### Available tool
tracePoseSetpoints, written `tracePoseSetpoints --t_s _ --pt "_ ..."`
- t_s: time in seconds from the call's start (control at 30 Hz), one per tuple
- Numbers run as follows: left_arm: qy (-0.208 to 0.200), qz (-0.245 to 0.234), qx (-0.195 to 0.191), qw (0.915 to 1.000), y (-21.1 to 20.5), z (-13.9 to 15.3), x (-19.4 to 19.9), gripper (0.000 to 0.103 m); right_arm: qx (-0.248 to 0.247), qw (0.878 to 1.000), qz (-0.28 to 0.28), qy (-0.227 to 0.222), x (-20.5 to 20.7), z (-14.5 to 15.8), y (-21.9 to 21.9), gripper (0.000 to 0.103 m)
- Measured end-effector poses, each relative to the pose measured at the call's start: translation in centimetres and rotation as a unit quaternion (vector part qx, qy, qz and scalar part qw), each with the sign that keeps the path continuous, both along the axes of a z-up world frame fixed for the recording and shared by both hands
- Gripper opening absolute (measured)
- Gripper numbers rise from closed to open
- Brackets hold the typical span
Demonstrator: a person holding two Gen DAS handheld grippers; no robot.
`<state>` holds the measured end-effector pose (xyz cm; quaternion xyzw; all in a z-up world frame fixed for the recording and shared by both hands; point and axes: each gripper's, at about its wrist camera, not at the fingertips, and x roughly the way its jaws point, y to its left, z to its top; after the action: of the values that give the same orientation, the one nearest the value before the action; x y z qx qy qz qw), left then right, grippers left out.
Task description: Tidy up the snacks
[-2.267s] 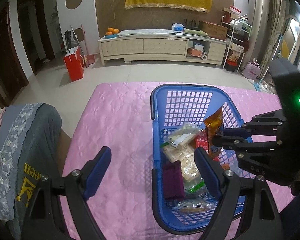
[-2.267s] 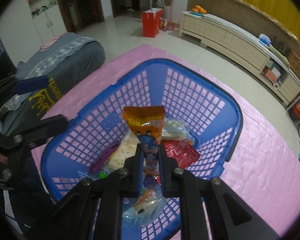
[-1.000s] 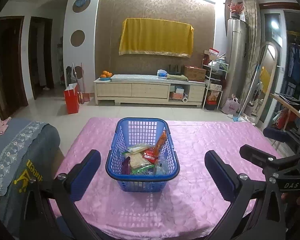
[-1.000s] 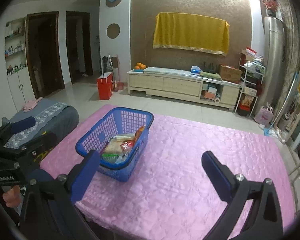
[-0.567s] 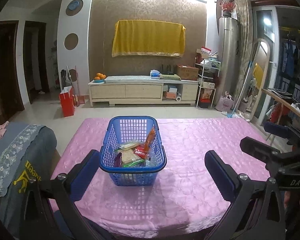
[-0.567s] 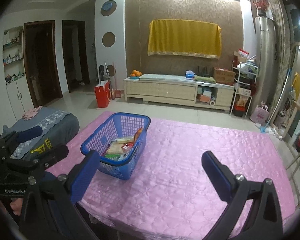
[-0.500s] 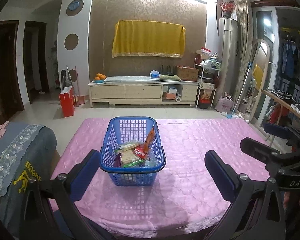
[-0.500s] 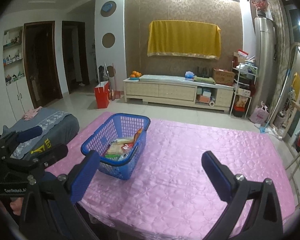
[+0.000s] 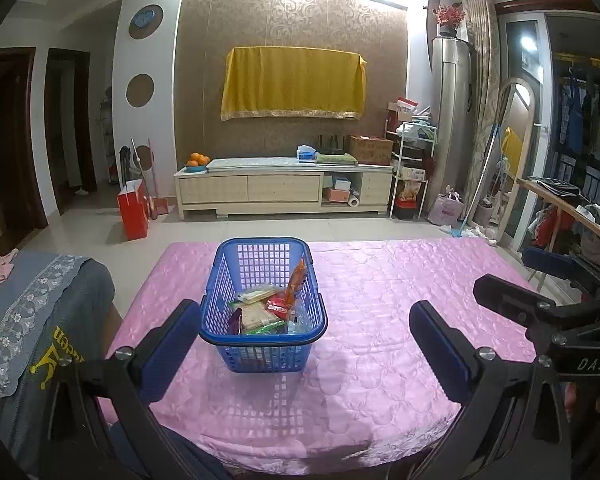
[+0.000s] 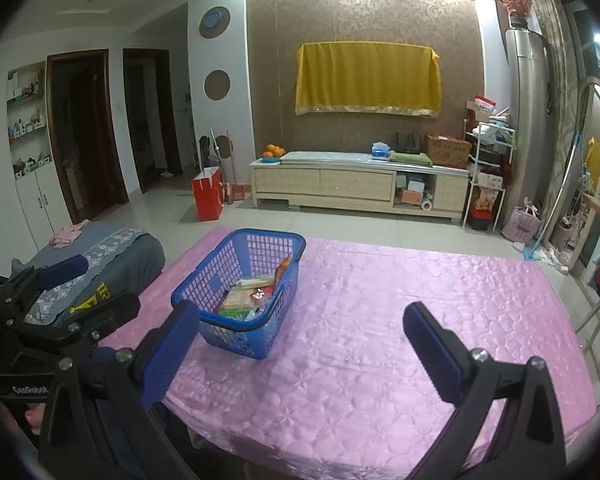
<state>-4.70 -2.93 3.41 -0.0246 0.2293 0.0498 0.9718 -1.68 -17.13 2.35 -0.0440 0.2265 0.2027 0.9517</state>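
Note:
A blue plastic basket stands on the pink table and holds several snack packets, with an orange packet leaning upright against its right wall. The basket also shows in the right wrist view. My left gripper is open and empty, held back from the table's near edge, just in front of the basket. My right gripper is open and empty, to the right of the basket. The right gripper also shows at the right edge of the left wrist view.
A grey cloth-covered seat stands left of the table. A pale TV cabinet with oranges, a red bag and a cluttered shelf rack stand across the tiled floor.
Since 2.3 s ago my right gripper let go of the orange packet in the basket and both grippers pulled back and opened wide. Over the last half second almost nothing moved.

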Motion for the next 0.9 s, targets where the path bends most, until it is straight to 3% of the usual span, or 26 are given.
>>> tracePoseSetpoints --t_s 0.9 --pt "-0.002 -0.002 -0.005 1.0000 -0.22 -0.08 -0.24 0.103 -0.002 1.000 -0.004 0.003 -0.55 -0.05 0.25 0.103"
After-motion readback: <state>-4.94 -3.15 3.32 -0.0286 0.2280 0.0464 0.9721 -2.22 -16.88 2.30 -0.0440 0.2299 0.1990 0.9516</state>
